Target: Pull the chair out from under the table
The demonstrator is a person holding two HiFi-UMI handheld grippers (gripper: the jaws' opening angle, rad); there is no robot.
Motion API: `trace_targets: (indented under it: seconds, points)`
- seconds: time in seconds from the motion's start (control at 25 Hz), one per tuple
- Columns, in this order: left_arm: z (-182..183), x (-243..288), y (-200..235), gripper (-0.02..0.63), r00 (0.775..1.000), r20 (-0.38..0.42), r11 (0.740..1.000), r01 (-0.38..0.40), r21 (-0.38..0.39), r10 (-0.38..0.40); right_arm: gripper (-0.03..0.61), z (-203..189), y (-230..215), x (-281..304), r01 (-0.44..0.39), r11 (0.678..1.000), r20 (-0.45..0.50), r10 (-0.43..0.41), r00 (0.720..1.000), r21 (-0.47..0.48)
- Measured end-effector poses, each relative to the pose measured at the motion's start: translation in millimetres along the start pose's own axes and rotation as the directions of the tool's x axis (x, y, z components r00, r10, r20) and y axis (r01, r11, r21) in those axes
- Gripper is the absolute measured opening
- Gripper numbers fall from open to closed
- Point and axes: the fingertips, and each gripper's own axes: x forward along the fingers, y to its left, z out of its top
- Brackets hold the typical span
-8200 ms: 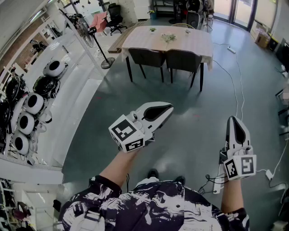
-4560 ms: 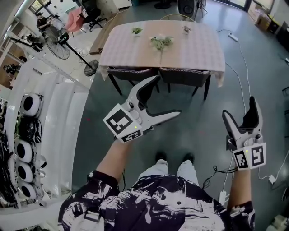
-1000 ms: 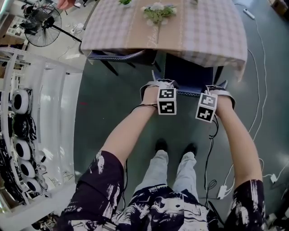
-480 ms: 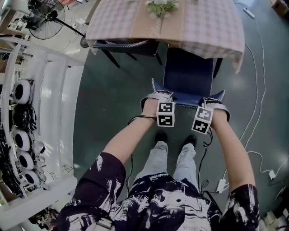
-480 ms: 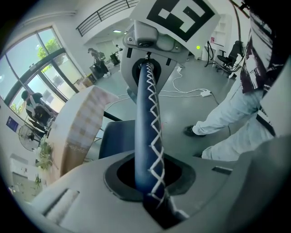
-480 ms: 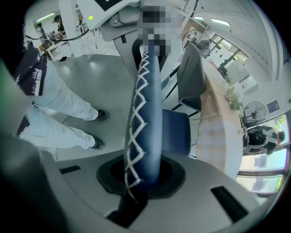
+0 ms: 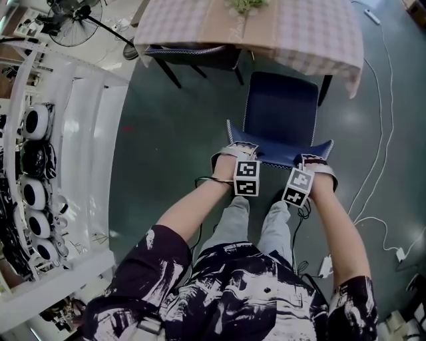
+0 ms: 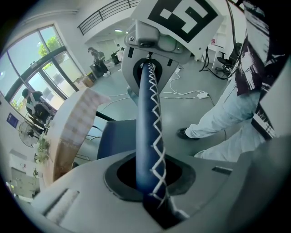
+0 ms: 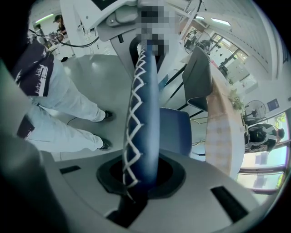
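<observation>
The blue chair stands on the floor, its seat almost clear of the checked-cloth surface. The left gripper and the right gripper each hold its stitched backrest edge, fingers narrow and clamped. Greenery, possibly potted, sits on the surface.

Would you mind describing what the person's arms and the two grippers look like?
Both the left gripper and the right gripper have pale grey-white shells, each carrying a white cube printed with black square markers. A thin dark cable loops by the left wrist; another hangs at the right. The arms are bare below short sleeves of a dark, white-patterned shirt.
</observation>
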Motion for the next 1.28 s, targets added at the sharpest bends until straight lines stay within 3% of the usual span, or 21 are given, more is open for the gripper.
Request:
trace_targets:
  seconds: [0.56, 1.28]
  points:
    - [11, -11, -73, 0.061, 1.000, -0.002, 1.000, 0.014, -0.011, -0.014, 0.040, -2, 71, -14, -0.007, 1.000, -0.017, 0.007, 1.000, -0.002]
    - [11, -21, -119, 0.064, 0.999, 0.001, 0.998, 0.049, -0.026, -0.049, 0.040, 4, 118, -26, -0.034, 0.999, -0.035, 0.034, 0.999, -0.004]
